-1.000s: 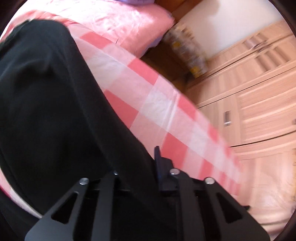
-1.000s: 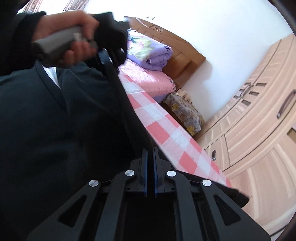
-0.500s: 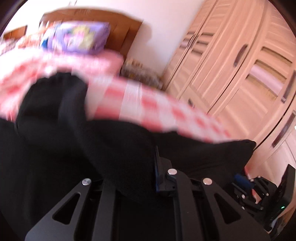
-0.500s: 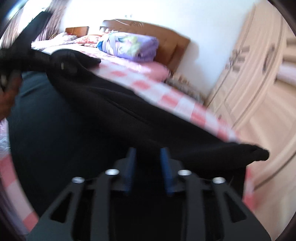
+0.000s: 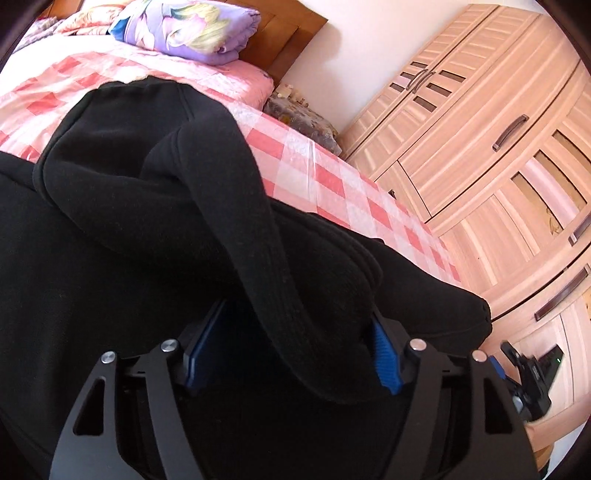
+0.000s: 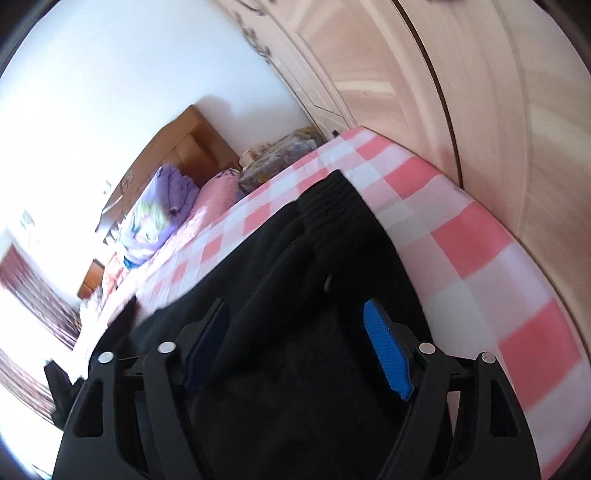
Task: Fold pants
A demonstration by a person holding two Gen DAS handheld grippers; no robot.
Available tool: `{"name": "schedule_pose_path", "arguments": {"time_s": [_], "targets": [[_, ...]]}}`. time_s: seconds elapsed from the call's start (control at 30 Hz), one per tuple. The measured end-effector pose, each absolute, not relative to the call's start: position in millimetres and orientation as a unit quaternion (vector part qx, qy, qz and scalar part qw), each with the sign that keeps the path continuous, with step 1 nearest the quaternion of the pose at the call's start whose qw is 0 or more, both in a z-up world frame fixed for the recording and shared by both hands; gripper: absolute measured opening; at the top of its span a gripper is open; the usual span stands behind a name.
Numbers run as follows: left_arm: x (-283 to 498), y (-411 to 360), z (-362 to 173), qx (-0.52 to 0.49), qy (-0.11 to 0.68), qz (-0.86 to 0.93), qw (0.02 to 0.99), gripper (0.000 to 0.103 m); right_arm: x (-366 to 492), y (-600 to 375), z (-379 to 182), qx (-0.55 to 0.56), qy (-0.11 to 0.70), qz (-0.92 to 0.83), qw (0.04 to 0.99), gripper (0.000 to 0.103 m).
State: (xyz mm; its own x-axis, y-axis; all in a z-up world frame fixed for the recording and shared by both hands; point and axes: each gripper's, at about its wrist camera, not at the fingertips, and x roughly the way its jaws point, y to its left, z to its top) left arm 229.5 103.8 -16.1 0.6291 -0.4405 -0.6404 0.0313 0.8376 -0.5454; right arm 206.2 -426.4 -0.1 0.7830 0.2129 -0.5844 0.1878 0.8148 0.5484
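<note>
Pants (image 5: 155, 206), black, lie bunched on the pink-and-white checked bed (image 5: 314, 166), near the edge facing the wardrobe (image 5: 480, 147). Left gripper (image 5: 291, 350): jaws spread wide, a ribbed fold of the fabric draped between the blue pads (image 5: 384, 365), not pinched. Right gripper (image 6: 295, 347): jaws also apart, sitting over the black cloth with the ribbed cuff (image 6: 332, 206) ahead of it. Purple folded quilt (image 5: 184, 29) sits by the wooden headboard (image 5: 284, 40).

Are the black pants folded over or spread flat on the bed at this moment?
Folded over, loosely. In the left wrist view the black pants lie doubled in bunched layers on the checked bedsheet, one ribbed band draped across the pile. Neatness cannot be told.
</note>
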Motion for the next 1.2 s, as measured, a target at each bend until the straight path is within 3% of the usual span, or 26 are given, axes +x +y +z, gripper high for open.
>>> {"name": "schedule_pose_path", "arguments": {"time_s": [0.1, 0.2, 0.27, 0.3, 0.33, 0.47, 0.6, 0.8, 0.93, 1.2], "targets": [[234, 105, -19, -0.261, 0.418, -0.138, 0.859, 0.071, 240, -429, -5, 0.316, 0.336, 0.012, 0.887, 0.069], [242, 110, -23, -0.28, 0.426, -0.141, 0.849, 0.069, 262, -428, -10, 0.321, 0.351, 0.003, 0.88, 0.048], [247, 110, -23, -0.289, 0.426, -0.162, 0.842, 0.036, 275, -427, -11, 0.314, 0.351, -0.003, 0.882, 0.024], [250, 107, -21, -0.287, 0.43, -0.177, 0.838, 0.011, 272, -425, -9, 0.313, 0.344, -0.002, 0.885, 0.022], [252, 103, -15, -0.28, 0.428, -0.182, 0.84, 0.009, 265, -420, -2, 0.31, 0.329, 0.002, 0.892, 0.021], [257, 94, 38, -0.228, 0.38, -0.186, 0.877, 0.008, 237, -401, 38, 0.259, 0.294, 0.004, 0.92, 0.018], [281, 113, 100, -0.26, 0.359, -0.194, 0.875, 0.008, 235, -399, 81, 0.249, 0.271, 0.013, 0.93, 0.018], [271, 129, 134, -0.277, 0.351, -0.219, 0.867, 0.009, 201, -405, 109, 0.265, 0.234, 0.055, 0.934, 0.018], [225, 124, 113, -0.22, 0.37, -0.225, 0.874, 0.009, 152, -411, 83, 0.265, 0.243, 0.064, 0.931, 0.018], [148, 114, 0, -0.132, 0.439, -0.219, 0.861, 0.009, 78, -421, -29, 0.298, 0.339, 0.031, 0.892, 0.018]]}}
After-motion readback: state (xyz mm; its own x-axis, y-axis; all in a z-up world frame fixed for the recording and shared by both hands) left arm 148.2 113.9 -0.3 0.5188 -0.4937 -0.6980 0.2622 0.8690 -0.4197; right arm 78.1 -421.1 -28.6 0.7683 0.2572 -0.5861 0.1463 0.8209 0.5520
